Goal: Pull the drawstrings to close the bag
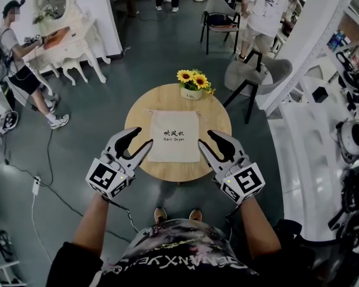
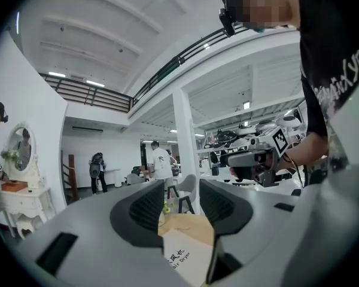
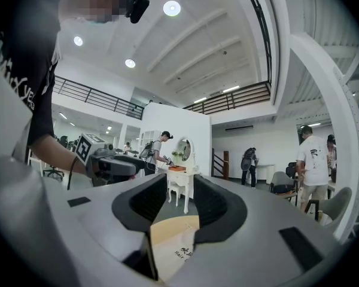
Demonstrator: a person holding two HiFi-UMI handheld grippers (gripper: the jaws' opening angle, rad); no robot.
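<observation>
Left gripper (image 1: 142, 137) and right gripper (image 1: 204, 140): both with jaws slightly apart, nothing pinched, held over the near edge of the round wooden table (image 1: 137, 109), flanking the drawstring bag (image 1: 175, 136). Bag lies flat mid-table, top edge toward the sunflower pot (image 1: 193, 84).

The head camera looked steeply down from well above onto the whole round table (image 1: 212, 115) and the floor around it. Each gripper camera sat low and close off the table's near edge, facing along its own jaws across the surface, the left gripper (image 1: 143, 136) angled rightward and the right gripper (image 1: 206, 139) leftward, so each saw the other. All three views shared the bag (image 1: 175, 136) and the wood around it.
</observation>
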